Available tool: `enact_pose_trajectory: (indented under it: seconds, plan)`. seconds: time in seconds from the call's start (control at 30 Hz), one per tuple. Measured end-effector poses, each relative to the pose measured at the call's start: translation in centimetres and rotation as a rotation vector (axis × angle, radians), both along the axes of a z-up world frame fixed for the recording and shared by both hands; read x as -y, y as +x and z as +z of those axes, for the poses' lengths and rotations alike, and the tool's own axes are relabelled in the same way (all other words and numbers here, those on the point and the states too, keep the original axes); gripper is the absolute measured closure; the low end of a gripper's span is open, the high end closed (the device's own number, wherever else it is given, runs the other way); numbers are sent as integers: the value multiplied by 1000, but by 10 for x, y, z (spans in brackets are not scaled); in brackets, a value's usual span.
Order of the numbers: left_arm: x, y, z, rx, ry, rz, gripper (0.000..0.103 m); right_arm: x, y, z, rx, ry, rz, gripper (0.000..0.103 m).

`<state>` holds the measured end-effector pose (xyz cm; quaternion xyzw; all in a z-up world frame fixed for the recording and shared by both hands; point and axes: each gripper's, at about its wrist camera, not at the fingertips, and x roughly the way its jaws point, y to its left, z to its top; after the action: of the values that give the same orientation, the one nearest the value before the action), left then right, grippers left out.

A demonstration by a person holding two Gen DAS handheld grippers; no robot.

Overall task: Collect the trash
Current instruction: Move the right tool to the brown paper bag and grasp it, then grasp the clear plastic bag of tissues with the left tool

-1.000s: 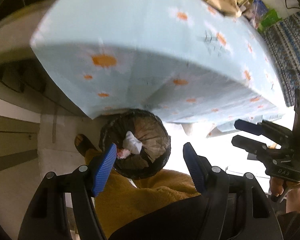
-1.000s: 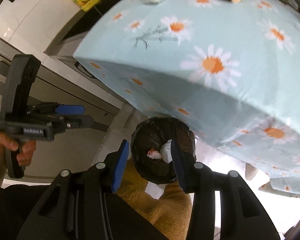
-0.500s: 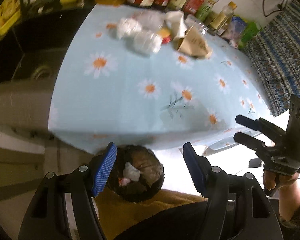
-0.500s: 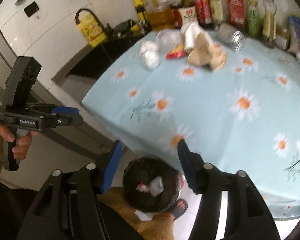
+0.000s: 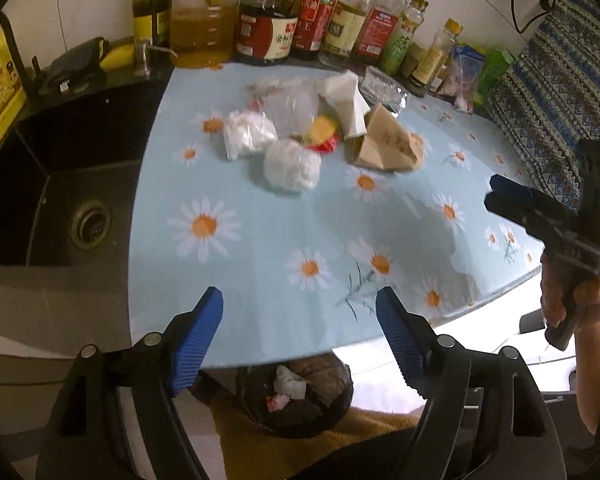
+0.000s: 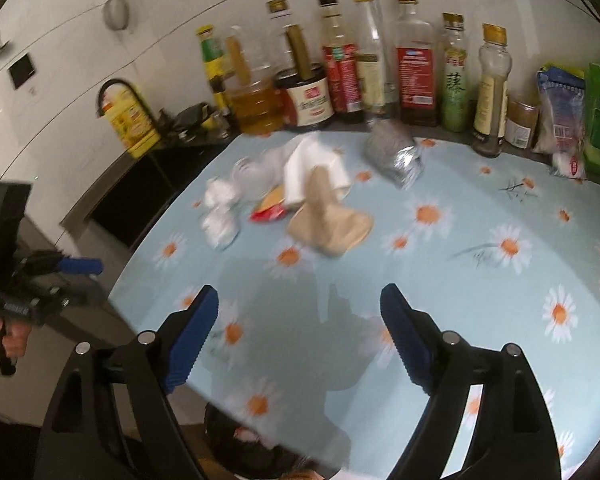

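Now you have one heap of trash point(image 5: 312, 128) far back on the daisy tablecloth point(image 5: 260, 240): two white bags, one brown paper bag, one white carton (smaller bits are too blurry to count). One black bin point(image 5: 296, 396) sits below the table edge. Your left gripper point(image 5: 298, 338) and right gripper point(image 6: 298, 334) have just been opening wide, both empty, touching nothing.

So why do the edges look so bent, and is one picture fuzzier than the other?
Both views curve from the fisheye lens, with dark corners. The right wrist view is smeared: the row of glass bottles and crumpled brown paper bag blur. The left wrist view is crisper, the bag sharp-edged.
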<state>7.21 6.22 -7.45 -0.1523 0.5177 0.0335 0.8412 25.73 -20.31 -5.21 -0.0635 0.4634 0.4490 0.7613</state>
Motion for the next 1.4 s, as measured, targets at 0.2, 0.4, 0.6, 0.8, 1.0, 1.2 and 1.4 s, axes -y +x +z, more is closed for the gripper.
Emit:
enact_pose_trajectory:
  seconds: [0.2, 0.4, 0.6, 0.8, 1.0, 1.2, 1.4]
  plan:
    - [-9, 18, 7, 20, -13, -3, 26, -24, 43, -17, -46, 3, -29, 17]
    - [-21, 34, 3, 15, -53, 14, 26, -58, 69, -55, -57, -66, -2, 17]
    - [-29, 35, -3, 0, -71, 22, 26, -72, 83, -74, -77, -97, 11, 17]
    - [-37, 34, -12, -16, -84, 34, 26, -80, 86, -81, -98, -89, 27, 21]
    - [-40, 37, -17, -23, -88, 34, 26, -81, 78, -86, -94, -108, 45, 44]
    - [-37, 40, -21, -29, -88, 26, 26, -73, 77, -84, -87, -87, 19, 47]
    - [-39, 50, -26, -38, -78, 26, 26, -61, 71, -70, -73, -70, 5, 48]
